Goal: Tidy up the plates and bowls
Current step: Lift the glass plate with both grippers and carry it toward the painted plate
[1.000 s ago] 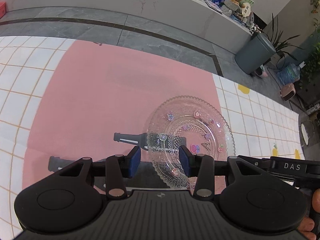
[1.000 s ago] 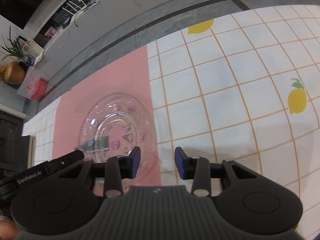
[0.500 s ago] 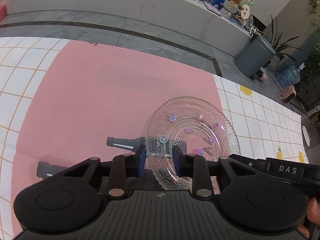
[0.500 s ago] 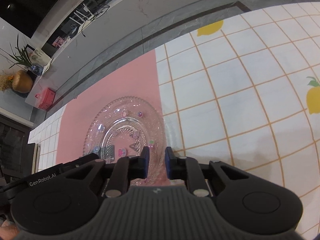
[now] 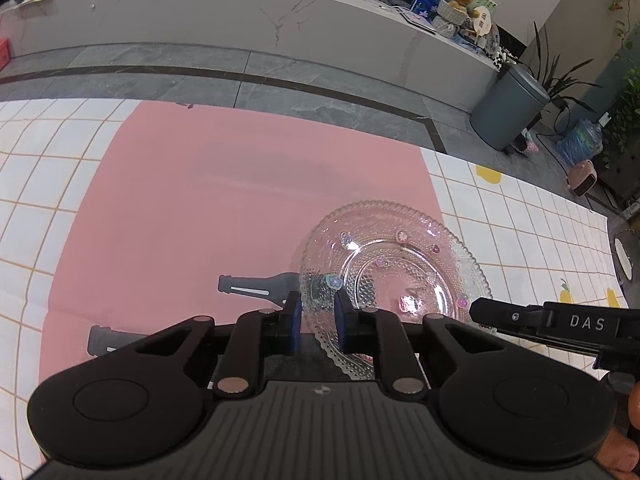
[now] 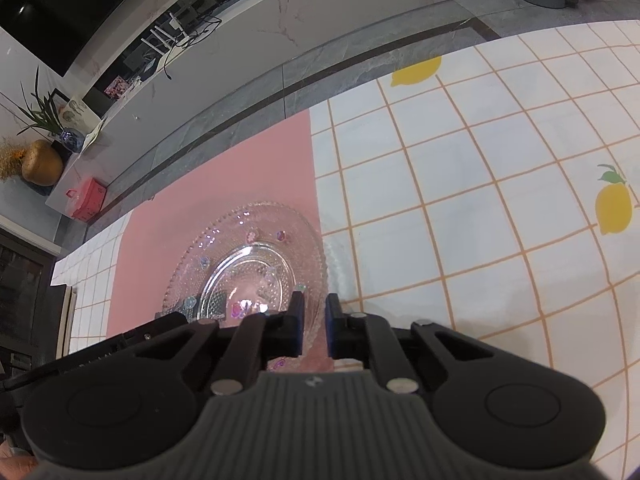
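A clear glass plate [image 5: 392,276] with a beaded rim and small coloured flowers lies on a pink mat [image 5: 200,208]. My left gripper [image 5: 318,312] straddles its near-left rim, one pad outside and one inside. Its jaws are closing and the pads touch the glass. In the right wrist view the plate [image 6: 248,264] sits at the mat's right edge. My right gripper [image 6: 314,312] is shut on its near-right rim. The right gripper's black body [image 5: 560,322] reaches in from the right in the left wrist view.
The mat lies on a white grid-patterned tablecloth [image 6: 460,208] printed with lemons [image 6: 614,208]. A white dish [image 5: 622,260] shows at the far right edge. Beyond the table are grey floor, a long marble counter [image 5: 280,20] and a grey bin [image 5: 508,116].
Both pairs of jaws have closed from wide open onto the plate's rim. The plate keeps its place on the mat and both hands have barely moved.
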A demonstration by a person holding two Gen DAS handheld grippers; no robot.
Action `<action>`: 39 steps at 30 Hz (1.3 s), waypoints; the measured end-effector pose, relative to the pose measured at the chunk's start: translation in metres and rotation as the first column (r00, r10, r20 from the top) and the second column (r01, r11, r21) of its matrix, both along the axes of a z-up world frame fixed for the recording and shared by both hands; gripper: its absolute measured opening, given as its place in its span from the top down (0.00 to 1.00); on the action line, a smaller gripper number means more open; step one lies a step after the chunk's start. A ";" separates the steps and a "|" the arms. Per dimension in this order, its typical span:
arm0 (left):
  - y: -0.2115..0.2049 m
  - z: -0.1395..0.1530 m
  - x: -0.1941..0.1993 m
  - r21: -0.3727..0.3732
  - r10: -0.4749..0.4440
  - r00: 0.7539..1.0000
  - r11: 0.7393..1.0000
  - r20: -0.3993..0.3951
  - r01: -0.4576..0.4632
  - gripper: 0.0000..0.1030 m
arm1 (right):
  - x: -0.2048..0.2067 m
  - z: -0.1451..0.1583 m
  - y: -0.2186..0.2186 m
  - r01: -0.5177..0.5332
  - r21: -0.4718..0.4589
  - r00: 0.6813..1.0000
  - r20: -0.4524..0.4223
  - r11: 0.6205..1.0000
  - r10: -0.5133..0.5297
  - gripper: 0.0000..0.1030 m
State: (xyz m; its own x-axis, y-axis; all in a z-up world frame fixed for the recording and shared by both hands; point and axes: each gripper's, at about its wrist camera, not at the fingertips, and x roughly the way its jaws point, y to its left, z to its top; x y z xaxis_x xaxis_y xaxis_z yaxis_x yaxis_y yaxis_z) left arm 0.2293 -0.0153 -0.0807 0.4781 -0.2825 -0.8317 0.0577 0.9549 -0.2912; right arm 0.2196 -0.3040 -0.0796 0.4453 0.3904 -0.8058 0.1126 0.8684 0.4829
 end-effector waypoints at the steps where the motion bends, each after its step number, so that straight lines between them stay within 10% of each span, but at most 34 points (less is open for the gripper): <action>1: 0.000 0.001 -0.001 0.001 -0.002 1.000 1.000 0.001 0.002 0.82 | 0.000 0.001 0.000 -0.001 0.001 1.000 -0.001 1.000 0.001 0.92; 39: 0.004 0.023 -0.052 0.009 0.022 1.000 1.000 0.016 -0.022 0.82 | -0.048 0.037 0.004 -0.059 -0.025 0.998 0.013 0.998 0.060 0.92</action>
